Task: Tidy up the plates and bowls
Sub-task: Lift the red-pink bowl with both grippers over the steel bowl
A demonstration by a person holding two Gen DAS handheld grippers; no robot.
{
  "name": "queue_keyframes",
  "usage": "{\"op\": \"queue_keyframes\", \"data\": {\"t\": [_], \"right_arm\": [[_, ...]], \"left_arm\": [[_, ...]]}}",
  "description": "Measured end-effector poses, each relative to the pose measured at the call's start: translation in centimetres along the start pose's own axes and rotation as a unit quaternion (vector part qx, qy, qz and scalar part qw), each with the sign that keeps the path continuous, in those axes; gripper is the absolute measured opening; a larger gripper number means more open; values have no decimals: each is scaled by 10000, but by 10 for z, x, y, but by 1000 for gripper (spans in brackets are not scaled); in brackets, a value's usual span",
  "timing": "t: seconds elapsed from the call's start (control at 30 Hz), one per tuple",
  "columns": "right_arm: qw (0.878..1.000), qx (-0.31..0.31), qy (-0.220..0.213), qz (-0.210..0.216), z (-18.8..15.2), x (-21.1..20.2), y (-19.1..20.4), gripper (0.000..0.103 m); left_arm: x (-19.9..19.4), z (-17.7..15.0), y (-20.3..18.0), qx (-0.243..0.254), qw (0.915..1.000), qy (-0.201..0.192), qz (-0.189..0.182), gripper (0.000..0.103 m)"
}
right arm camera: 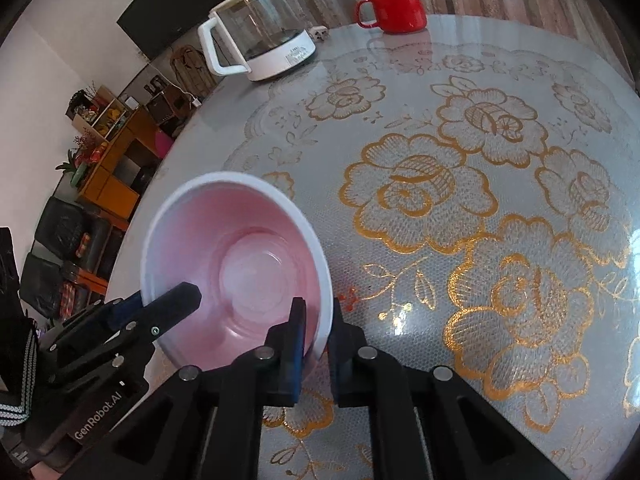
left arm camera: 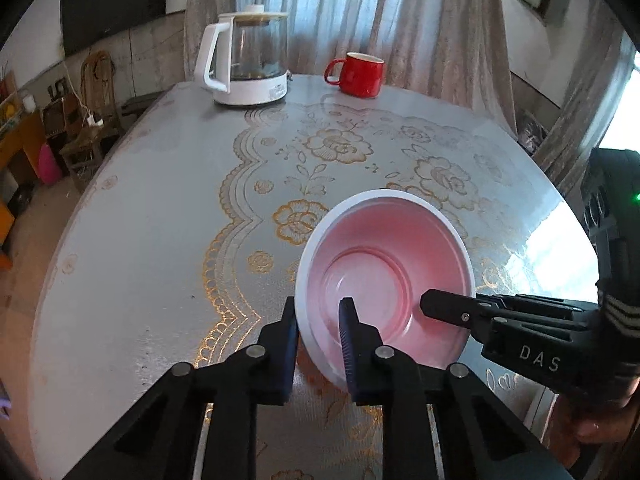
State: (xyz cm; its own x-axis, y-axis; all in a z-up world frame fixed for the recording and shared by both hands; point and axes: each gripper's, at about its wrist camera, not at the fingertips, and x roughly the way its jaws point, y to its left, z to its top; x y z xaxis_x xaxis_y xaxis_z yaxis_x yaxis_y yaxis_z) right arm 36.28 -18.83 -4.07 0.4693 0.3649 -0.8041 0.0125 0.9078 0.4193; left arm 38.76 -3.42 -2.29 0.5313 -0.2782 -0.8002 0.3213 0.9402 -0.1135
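Standing at the far edge of the table point(left arm camera: 140, 240), a glass kettle point(left arm camera: 250, 60) and a red mug point(left arm camera: 358, 74) sit well apart from the bowl point(left arm camera: 384, 276), with nothing between. Only the right wrist view shows shelves point(right arm camera: 116, 160) beyond the table. Tilted above the floral cloth, the pink bowl opens toward the cameras. The left gripper point(left arm camera: 320, 344) clamps its near-left rim; the right gripper point(right arm camera: 318, 344) clamps the opposite rim.
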Motion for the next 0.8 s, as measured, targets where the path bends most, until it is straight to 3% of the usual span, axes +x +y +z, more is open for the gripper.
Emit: {"op": "queue_keyframes", "data": {"t": [0.43, 0.6, 0.8], "right_arm": [[9987, 298, -320, 253, -23, -38, 4, 8], [9965, 427, -530, 492, -42, -61, 6, 8], [9951, 160, -847, 477, -71, -87, 25, 9]], "left_arm": [[-46, -22, -16, 67, 9992, -390, -59, 20], [-72, -38, -15, -155, 9979, -574, -238, 20], [-103, -63, -19, -212, 9953, -918, -203, 20]]}}
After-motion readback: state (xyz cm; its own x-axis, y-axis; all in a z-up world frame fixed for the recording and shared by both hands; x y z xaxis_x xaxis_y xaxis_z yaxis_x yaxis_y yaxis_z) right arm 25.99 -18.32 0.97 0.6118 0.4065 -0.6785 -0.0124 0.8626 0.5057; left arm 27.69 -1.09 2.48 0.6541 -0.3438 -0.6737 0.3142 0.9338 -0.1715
